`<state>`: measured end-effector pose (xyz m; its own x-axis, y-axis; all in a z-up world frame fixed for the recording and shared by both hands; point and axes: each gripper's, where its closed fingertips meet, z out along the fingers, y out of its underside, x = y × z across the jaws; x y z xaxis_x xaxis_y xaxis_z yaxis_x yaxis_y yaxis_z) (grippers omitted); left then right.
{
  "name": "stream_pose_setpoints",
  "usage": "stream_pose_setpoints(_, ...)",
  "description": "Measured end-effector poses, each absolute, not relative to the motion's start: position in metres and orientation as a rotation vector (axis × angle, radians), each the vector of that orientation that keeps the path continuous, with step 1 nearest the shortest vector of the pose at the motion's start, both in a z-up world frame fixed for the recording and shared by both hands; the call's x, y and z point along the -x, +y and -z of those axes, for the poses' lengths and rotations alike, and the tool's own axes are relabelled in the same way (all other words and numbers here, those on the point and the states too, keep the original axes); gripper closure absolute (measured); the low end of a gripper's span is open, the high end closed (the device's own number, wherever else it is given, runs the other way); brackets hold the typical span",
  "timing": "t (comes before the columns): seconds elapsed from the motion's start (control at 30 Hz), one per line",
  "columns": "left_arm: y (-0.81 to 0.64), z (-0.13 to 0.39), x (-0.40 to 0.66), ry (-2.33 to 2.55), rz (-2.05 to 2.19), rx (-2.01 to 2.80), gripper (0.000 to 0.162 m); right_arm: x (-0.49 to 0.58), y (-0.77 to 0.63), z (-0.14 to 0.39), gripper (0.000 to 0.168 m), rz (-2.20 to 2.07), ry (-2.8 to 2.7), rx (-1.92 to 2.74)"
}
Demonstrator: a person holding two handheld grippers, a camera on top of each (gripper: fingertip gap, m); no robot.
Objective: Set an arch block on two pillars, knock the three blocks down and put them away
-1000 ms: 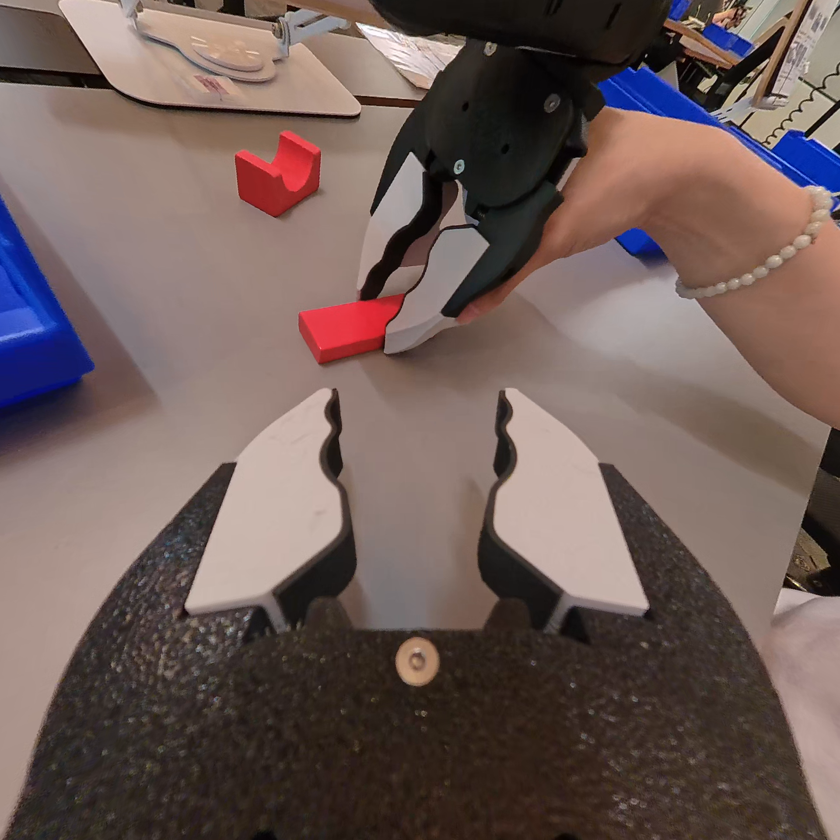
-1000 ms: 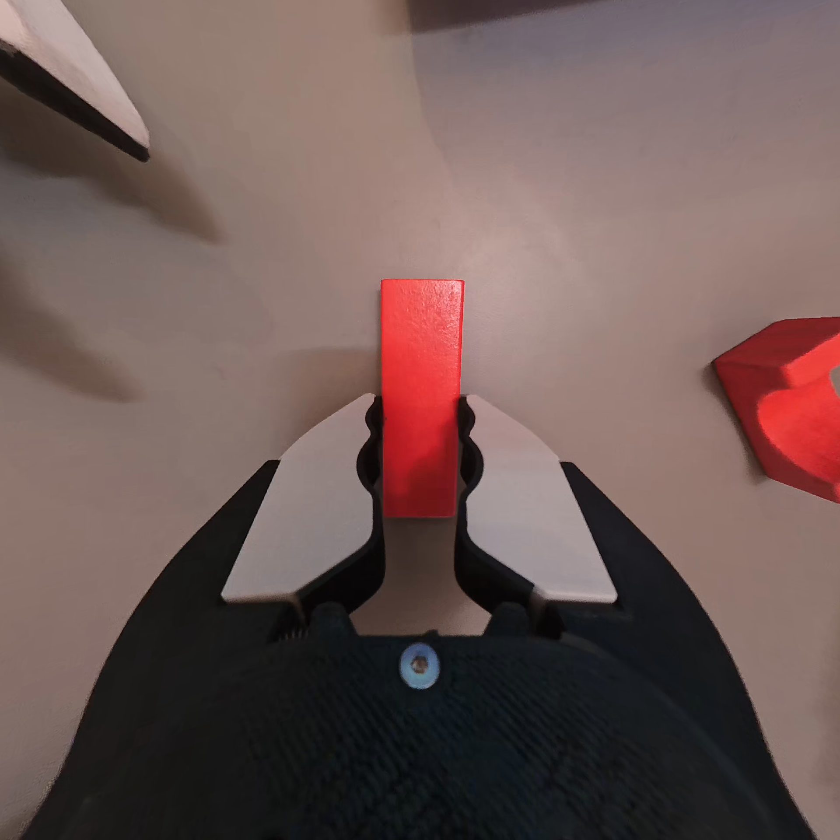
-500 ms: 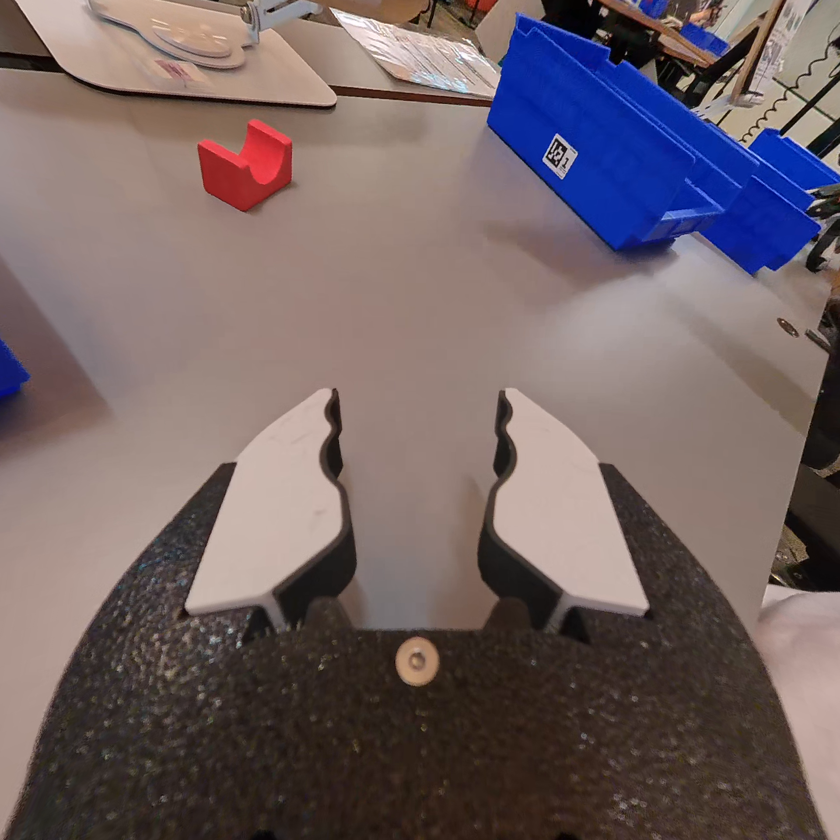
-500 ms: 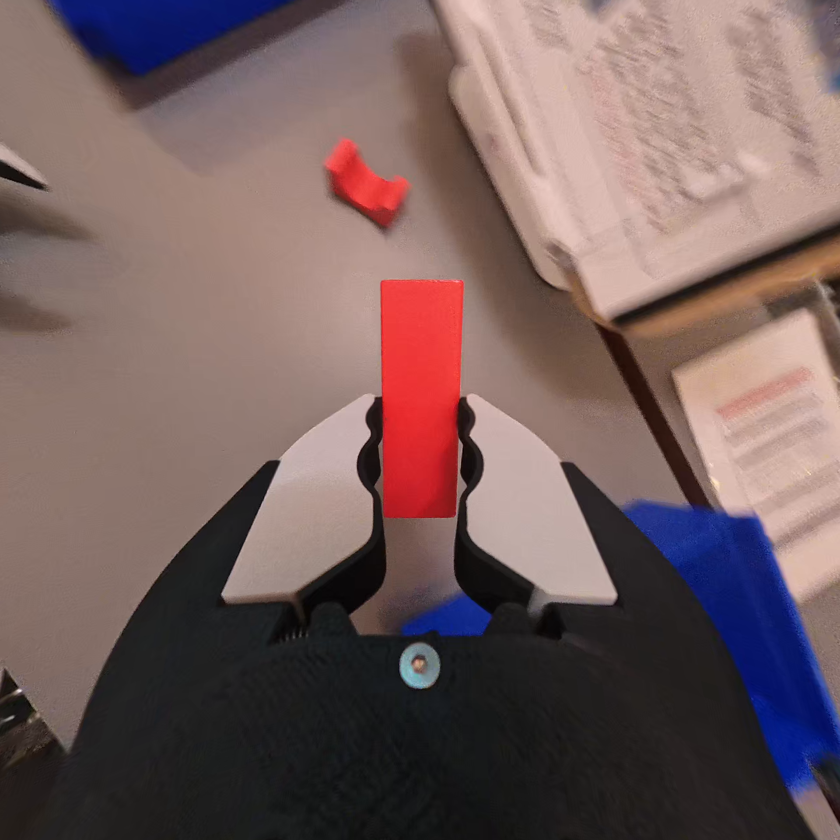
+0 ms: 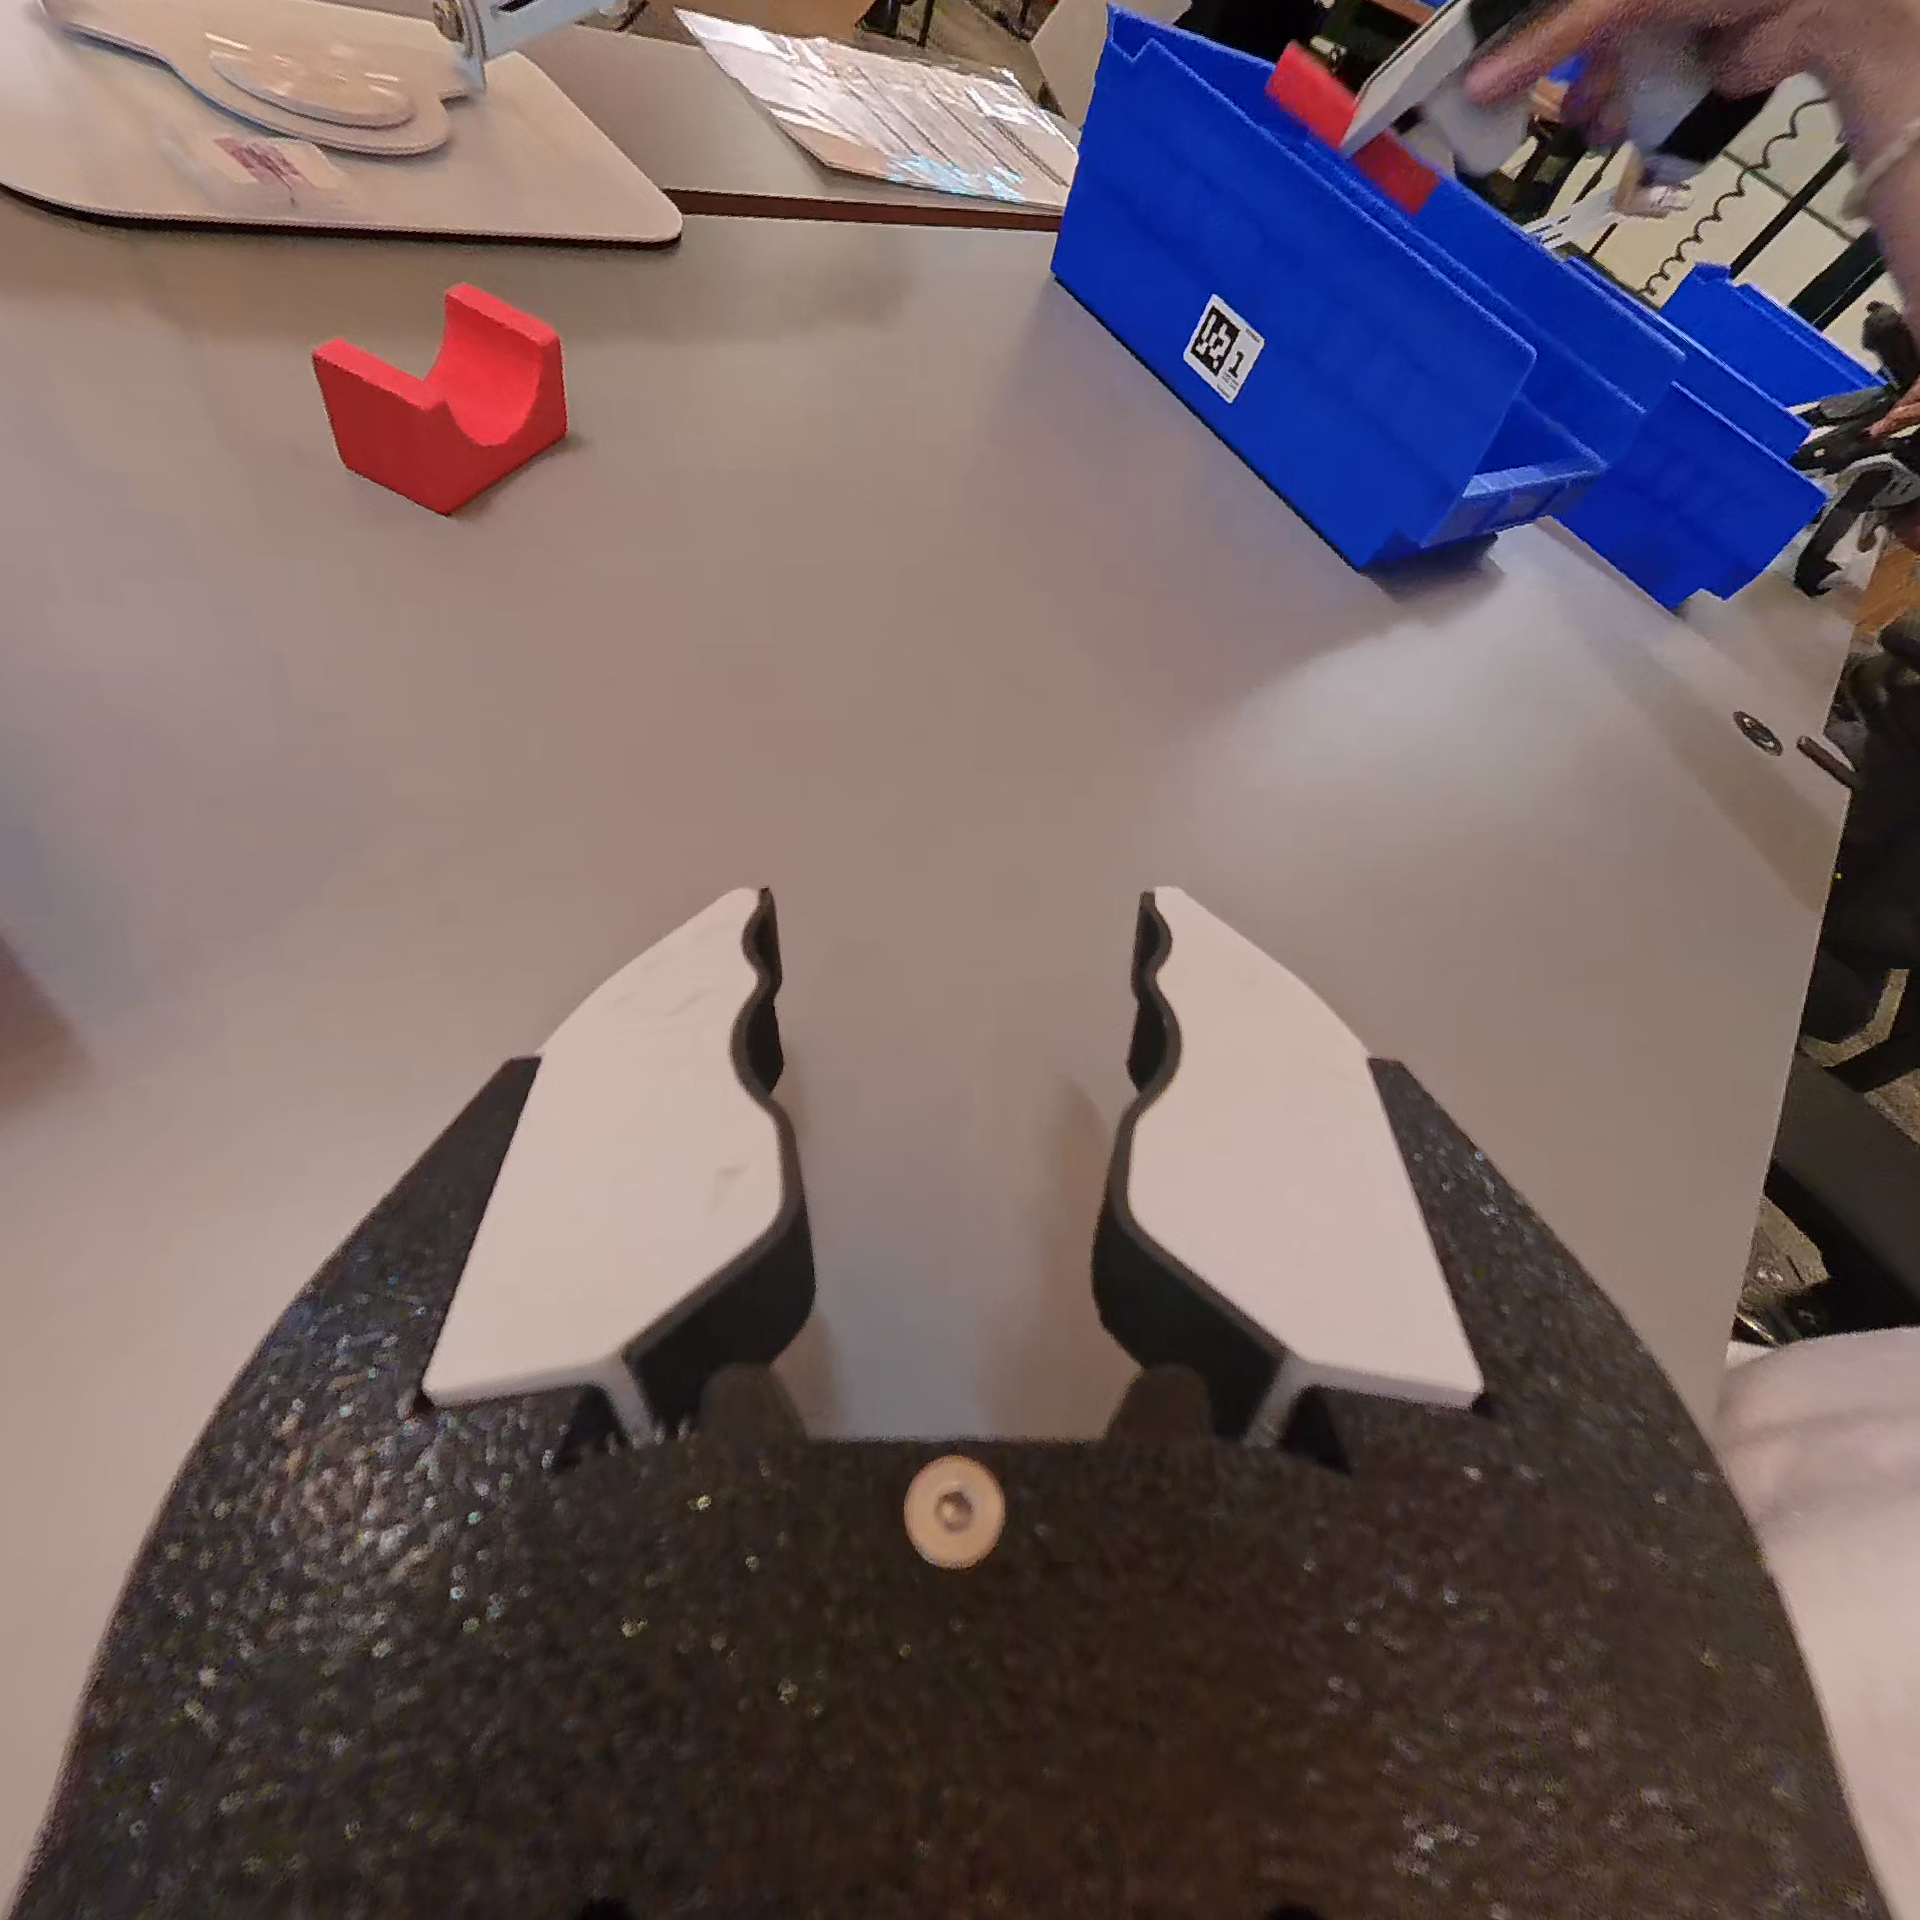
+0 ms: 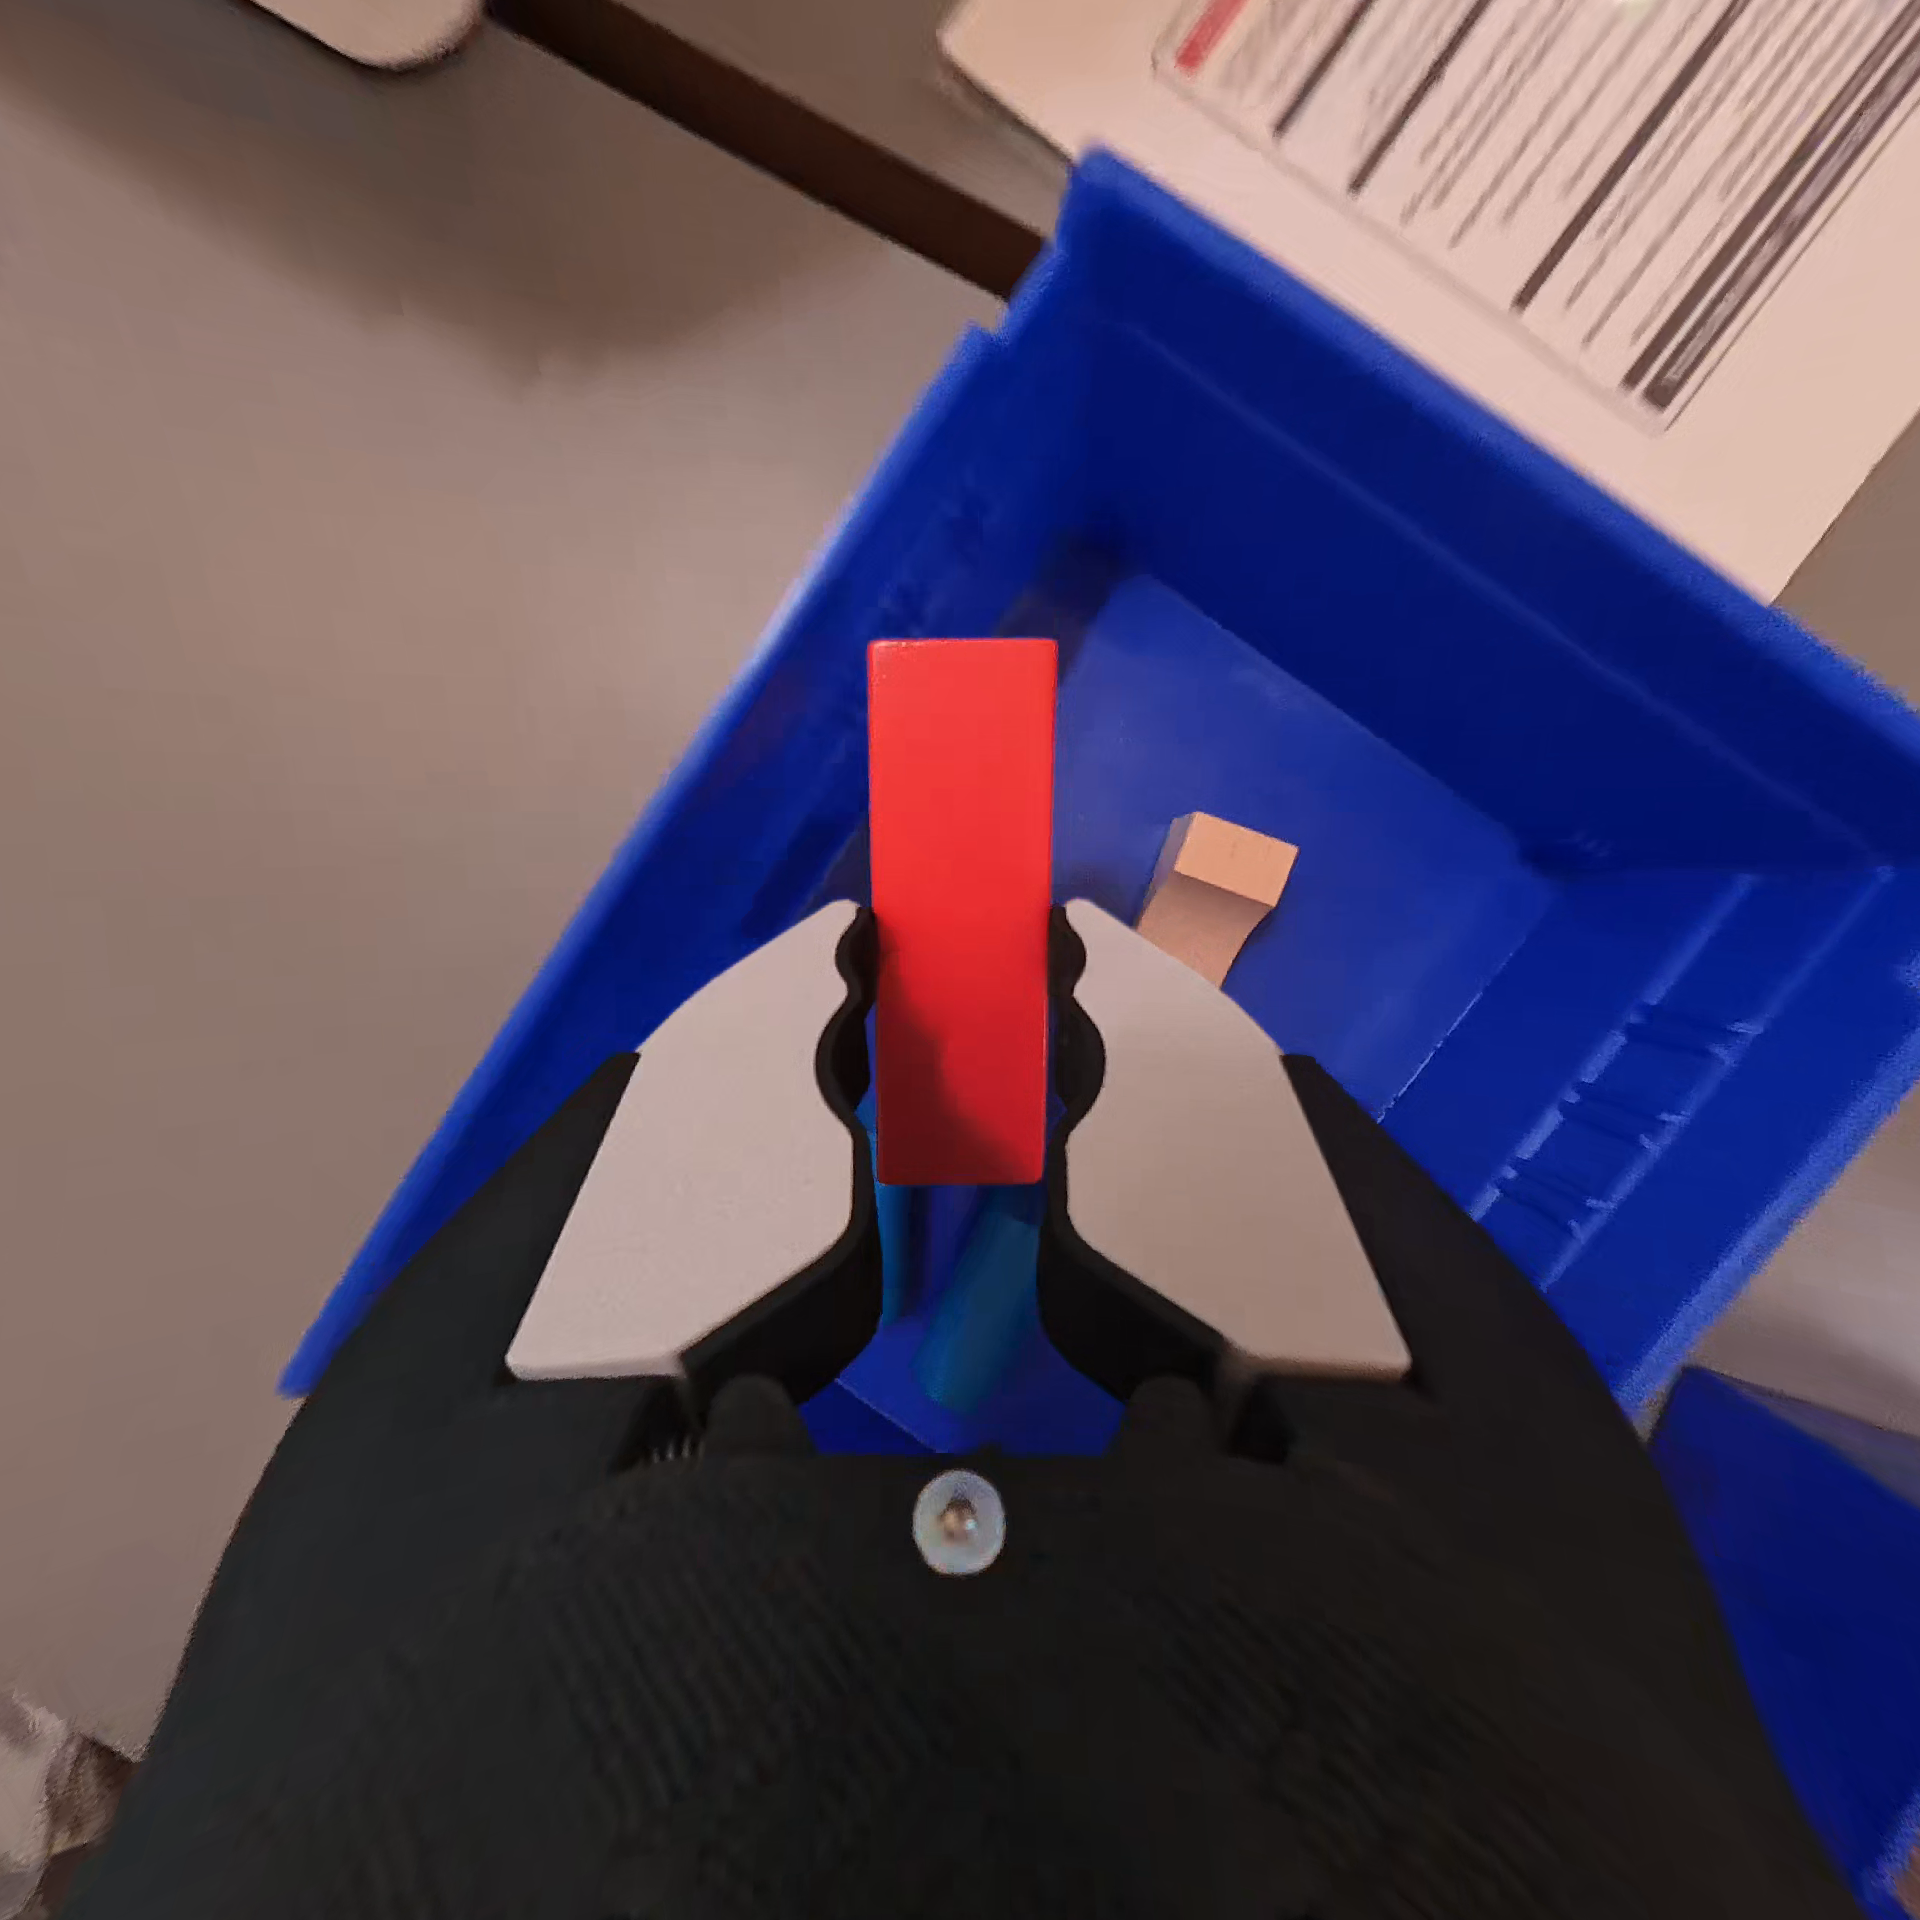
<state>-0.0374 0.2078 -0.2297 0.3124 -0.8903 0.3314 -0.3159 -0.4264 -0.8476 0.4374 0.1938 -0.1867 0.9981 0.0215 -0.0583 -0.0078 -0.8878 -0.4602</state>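
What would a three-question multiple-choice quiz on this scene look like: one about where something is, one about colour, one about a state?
1. Where is the red flat block?
A. on the table
B. between the right gripper's fingers, above the blue bin
C. in the left gripper

2. What colour is the notched block on the table?
A. red
B. green
C. yellow

3. How is the left gripper?
A. shut on a block
B. shut on nothing
C. open, holding nothing

Key: 1 B, the fingers clamp its sides over the bin's inside. 2 A, it shows plainly red. 3 C, bare table shows between its spread fingers.
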Motion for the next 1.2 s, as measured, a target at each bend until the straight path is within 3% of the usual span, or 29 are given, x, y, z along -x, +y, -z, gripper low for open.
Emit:
stream_pose_setpoints(0.23,0.202,0.231,0.032,1.119,1.059,1.909,0.097,-0.45,0.208,0.244,0.136,-0.182,0.058,2.726)
stream_pose_setpoints(0.83,0.208,0.234,0.028,1.128,1.049,1.942,0.097,-0.464,0.229,0.282,0.134,-0.097,-0.005,2.832)
stream_pose_setpoints(0.93,0.208,0.235,0.029,1.128,1.055,1.941,0.097,-0.471,0.226,0.264,0.101,0.035,-0.034,2.831)
stream_pose_setpoints(1.07,0.209,0.235,0.029,1.123,1.065,1.934,0.097,-0.459,0.228,0.191,0.092,0.168,-0.054,2.703)
stream_pose_setpoints(1.2,0.211,0.233,0.03,1.113,1.074,1.92,0.097,-0.369,0.254,0.114,0.095,0.023,-0.25,2.454)
